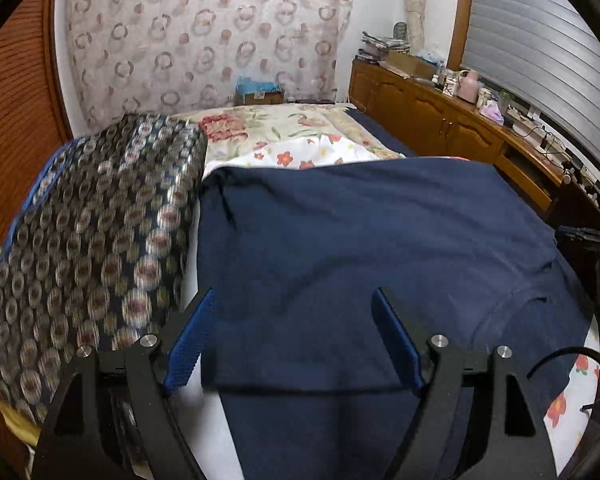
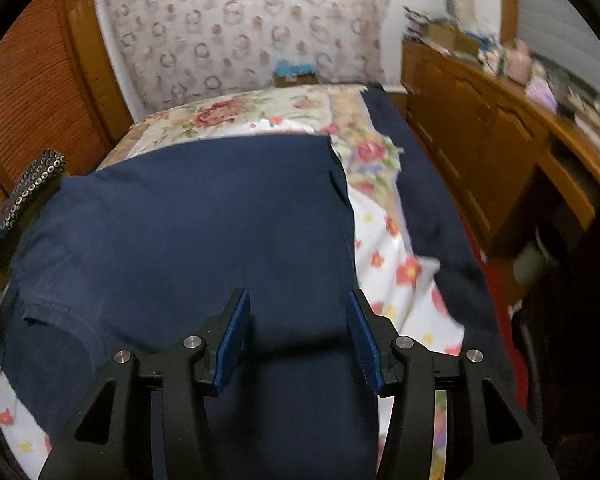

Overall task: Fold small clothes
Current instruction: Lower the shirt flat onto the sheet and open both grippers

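We see a bed [image 1: 332, 120] under a flowered sheet [image 1: 296, 156], running up to a wall hung with a ring-patterned cloth [image 1: 204, 32]. A dark patterned cushion [image 1: 100, 232] sits along the bed's left edge. A navy shirt [image 1: 360, 248] lies spread across the middle of the bed, its near part folded over with the folded edge toward us, collar curve at the right in the left wrist view. Wooden cabinets [image 1: 440, 120] line the right side. Left hand-held gripper [image 1: 292, 336] hangs over the shirt's near left part, jaws wide apart, empty. Right hand-held gripper [image 2: 298, 340] hangs over the shirt's near right edge, jaws apart, empty.
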Available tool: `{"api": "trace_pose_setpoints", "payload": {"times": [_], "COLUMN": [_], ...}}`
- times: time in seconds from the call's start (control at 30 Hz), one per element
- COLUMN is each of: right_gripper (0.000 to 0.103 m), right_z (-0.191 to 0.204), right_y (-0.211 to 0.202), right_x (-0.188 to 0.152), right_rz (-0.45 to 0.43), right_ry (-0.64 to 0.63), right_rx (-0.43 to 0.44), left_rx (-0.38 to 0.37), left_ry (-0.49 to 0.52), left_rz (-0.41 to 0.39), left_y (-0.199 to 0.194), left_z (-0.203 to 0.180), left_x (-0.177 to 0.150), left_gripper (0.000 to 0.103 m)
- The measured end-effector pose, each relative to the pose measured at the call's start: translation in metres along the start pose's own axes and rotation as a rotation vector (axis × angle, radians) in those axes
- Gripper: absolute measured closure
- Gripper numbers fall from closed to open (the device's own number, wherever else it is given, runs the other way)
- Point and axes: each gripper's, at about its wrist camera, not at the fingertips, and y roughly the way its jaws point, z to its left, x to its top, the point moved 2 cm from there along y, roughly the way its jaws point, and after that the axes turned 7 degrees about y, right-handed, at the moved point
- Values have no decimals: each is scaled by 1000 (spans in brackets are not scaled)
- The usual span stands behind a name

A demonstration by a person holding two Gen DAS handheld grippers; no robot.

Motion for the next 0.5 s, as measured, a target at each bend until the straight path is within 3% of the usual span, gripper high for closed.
{"api": "trace_pose_setpoints", "payload": {"times": [0.17,0.5], "right_gripper": [51,51], "right_z": [1,2], "right_y": [1,15], "right_x": [-5,21], "right_rz": [30,6], "right_ry": [21,91], "right_rx": [-1,55], "left_rx": [5,11], "left_ry": [-24,-50], "left_rz": [23,49], "left_y": [-4,-10], "left_z": [-2,-7], "left_x": [-19,-36], "left_gripper": [23,23]}}
